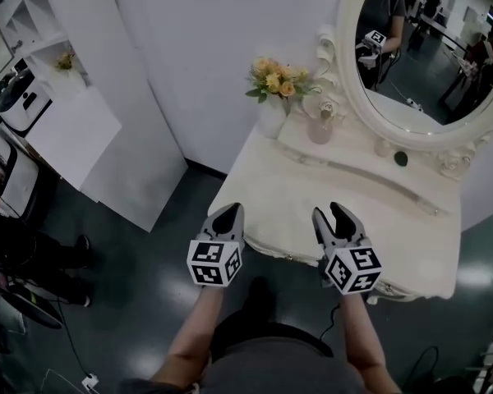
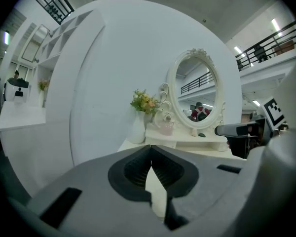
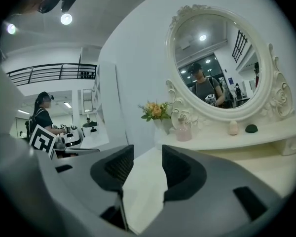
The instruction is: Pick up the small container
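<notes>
We found small container [image 3: 233,127] upright on bench [image 1: 296,195] rear ledge below mirror [image 1: 427,56], ahead-right of right gripper [image 1: 333,213], well apart. We judged that gripper nearer; jaws parted, empty. Left gripper [image 1: 229,212] closed on nothing, farther left.

Cream dressing table [image 1: 296,191], yellow-orange flowers [image 1: 275,79], white vase [image 1: 271,115], pink bottle [image 1: 320,127], pale pink small container [image 3: 233,127].
</notes>
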### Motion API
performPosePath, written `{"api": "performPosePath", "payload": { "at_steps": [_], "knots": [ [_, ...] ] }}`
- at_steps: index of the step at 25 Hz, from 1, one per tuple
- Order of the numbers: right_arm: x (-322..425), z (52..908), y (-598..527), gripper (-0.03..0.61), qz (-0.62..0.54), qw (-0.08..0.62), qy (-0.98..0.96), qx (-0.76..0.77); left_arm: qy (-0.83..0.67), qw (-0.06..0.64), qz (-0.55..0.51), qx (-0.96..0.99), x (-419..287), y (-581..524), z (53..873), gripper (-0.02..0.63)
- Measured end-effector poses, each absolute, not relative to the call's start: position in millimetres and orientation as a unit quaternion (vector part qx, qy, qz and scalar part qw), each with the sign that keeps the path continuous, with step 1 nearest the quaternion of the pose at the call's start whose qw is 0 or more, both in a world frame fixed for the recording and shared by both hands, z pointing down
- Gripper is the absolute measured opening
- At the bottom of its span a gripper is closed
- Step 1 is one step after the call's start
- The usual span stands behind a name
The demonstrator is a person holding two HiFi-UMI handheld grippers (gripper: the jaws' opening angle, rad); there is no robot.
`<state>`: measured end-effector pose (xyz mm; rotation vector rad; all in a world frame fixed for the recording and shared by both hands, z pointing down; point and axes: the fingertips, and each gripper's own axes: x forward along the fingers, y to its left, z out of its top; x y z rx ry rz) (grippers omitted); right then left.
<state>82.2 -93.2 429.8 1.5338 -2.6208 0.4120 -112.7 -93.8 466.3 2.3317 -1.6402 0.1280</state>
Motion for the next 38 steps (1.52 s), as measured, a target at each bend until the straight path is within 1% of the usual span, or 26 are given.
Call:
{"api": "performPosePath", "payload": {
  "at_steps": [8,16,38],
  "knots": [
    [71,421,-147,0.190,0.130,0.037,-0.841,0.524,-0.549,0.145,0.043,0.822,-122,-149,466,0.006],
    [74,415,-180,0.206,0.115,0.044,-0.826,0.551,-0.532,0.148,0.046,0.832,-124,-180,468,0.006],
    [97,416,-284,0.219,0.116,0.055,-0.812,0.569,-0.503,0.152,0.070,0.848,-92,-266,474,0.006]
  ]
}}
